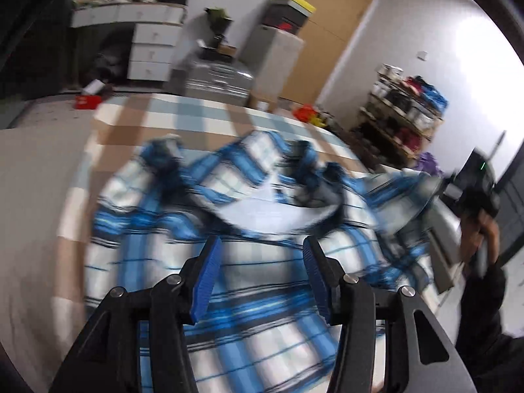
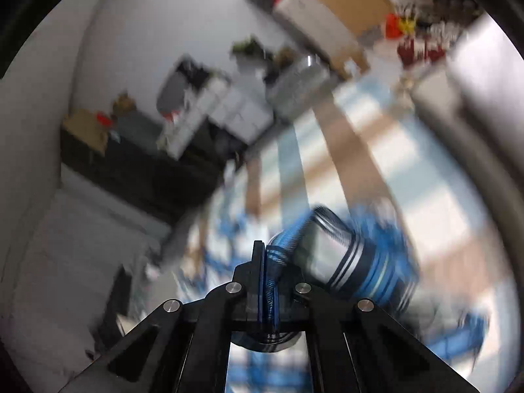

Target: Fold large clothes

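Note:
A blue, white and black plaid shirt (image 1: 229, 203) lies spread and rumpled on a bed with a checked sheet (image 1: 170, 114). In the left wrist view my left gripper (image 1: 260, 249) hovers just over the shirt's near part. Its blue pads (image 1: 209, 271) stand apart with no cloth pinched between them. At the right edge a person's hand holds my right gripper (image 1: 439, 186), which lifts one side of the shirt off the bed. The blurred right wrist view shows my right gripper (image 2: 267, 252) shut on a fold of the shirt (image 2: 353, 255), which hangs to its right above the bed (image 2: 376, 150).
Beyond the bed stand a white desk with drawers (image 1: 150, 49), a grey bin (image 1: 216, 78), a cabinet topped with boxes (image 1: 278, 52) and a wooden door (image 1: 330, 32). A cluttered shelf (image 1: 402, 114) is at the right. A red box (image 1: 86, 101) lies on the floor.

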### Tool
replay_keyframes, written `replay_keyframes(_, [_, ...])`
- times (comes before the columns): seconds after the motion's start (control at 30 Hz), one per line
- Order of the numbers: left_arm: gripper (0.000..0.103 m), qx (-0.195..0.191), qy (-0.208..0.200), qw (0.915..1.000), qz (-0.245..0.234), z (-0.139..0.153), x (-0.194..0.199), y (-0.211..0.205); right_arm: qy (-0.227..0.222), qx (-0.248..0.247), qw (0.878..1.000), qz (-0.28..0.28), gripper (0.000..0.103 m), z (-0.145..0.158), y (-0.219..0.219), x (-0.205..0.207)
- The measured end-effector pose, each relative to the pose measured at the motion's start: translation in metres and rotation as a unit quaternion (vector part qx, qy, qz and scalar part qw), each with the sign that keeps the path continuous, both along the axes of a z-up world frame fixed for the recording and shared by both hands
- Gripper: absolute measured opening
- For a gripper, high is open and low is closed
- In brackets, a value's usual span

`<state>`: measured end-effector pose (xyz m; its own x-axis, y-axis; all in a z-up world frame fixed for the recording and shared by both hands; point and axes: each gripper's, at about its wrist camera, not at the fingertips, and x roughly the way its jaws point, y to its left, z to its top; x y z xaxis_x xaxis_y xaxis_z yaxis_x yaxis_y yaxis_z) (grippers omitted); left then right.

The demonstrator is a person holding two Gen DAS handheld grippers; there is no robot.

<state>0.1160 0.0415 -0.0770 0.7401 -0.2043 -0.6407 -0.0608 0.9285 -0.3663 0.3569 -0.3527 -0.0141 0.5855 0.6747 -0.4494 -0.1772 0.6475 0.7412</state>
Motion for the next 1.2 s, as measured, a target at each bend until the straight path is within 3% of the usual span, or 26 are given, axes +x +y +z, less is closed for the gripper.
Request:
replay_keyframes(0.1, [0.046, 0.008, -0.001, 0.9997, 0.025, -0.001, 0.003, 0.014, 0.065, 0.010, 0.995, -0.080, 0.007, -0.012, -0.014, 0.058])
replay_keyframes(0.13, [0.046, 0.009, 0.001, 0.9994, 0.033, -0.002, 0.005, 0.020, 0.107, 0.005, 0.989, -0.100, 0.016, -0.026, -0.018, 0.079])
replay_keyframes(0.17, [0.046, 0.015, 0.002, 0.9989, 0.044, -0.004, 0.012, 0.025, 0.144, -0.002, 0.984, -0.106, 0.047, -0.043, -0.018, 0.098])
replay_keyframes(0.2, [0.046, 0.024, 0.005, 0.9980, 0.058, -0.006, 0.018, 0.030, 0.166, -0.007, 0.980, -0.106, 0.060, -0.054, -0.018, 0.109])
replay_keyframes(0.27, [0.046, 0.045, 0.012, 0.9957, 0.080, -0.012, 0.020, 0.044, 0.174, -0.030, 0.979, -0.102, 0.063, -0.066, -0.014, 0.107])
replay_keyframes(0.33, [0.046, 0.063, 0.030, 0.9932, 0.092, -0.018, 0.033, 0.053, 0.149, -0.044, 0.986, -0.056, 0.064, -0.065, -0.003, 0.093])
replay_keyframes(0.4, [0.046, 0.099, 0.049, 0.9917, 0.066, -0.025, 0.054, 0.053, 0.124, -0.078, 0.989, -0.007, 0.072, -0.059, 0.007, 0.076])
replay_keyframes(0.5, [0.046, 0.167, 0.073, 0.9829, 0.026, -0.034, 0.084, 0.040, 0.109, -0.115, 0.987, 0.003, 0.074, -0.055, 0.000, 0.050])
replay_keyframes(0.67, [0.046, 0.203, 0.101, 0.9734, -0.032, -0.054, 0.127, 0.021, 0.102, -0.129, 0.986, 0.003, 0.077, -0.052, -0.019, 0.022])
replay_keyframes(0.73, [0.008, 0.186, 0.092, 0.9775, -0.037, -0.054, 0.133, 0.022, 0.104, -0.148, 0.983, -0.001, 0.077, -0.055, -0.023, 0.018])
replay_keyframes(0.77, [0.000, 0.167, 0.082, 0.9817, -0.039, -0.052, 0.132, 0.023, 0.104, -0.159, 0.982, -0.002, 0.077, -0.056, -0.025, 0.015])
replay_keyframes(0.9, [0.000, 0.099, -0.044, 0.9941, 0.005, -0.006, 0.093, 0.045, 0.102, -0.178, 0.979, 0.002, 0.077, -0.057, -0.029, 0.007])
replay_keyframes(0.97, [0.000, 0.067, -0.070, 0.9938, 0.055, 0.011, 0.078, 0.067, 0.100, -0.188, 0.977, 0.008, 0.077, -0.059, -0.025, 0.006])
replay_keyframes(1.07, [0.000, 0.033, -0.067, 0.9915, 0.107, 0.016, 0.069, 0.103, 0.093, -0.213, 0.972, 0.018, 0.077, -0.064, -0.014, 0.006])
replay_keyframes(1.17, [0.000, 0.023, -0.030, 0.9965, 0.075, 0.007, 0.070, 0.105, 0.087, -0.227, 0.969, 0.032, 0.077, -0.068, -0.001, 0.004])
replay_keyframes(1.2, [0.016, 0.032, -0.013, 0.9980, 0.054, 0.004, 0.072, 0.097, 0.086, -0.227, 0.969, 0.040, 0.077, -0.069, 0.002, 0.003])
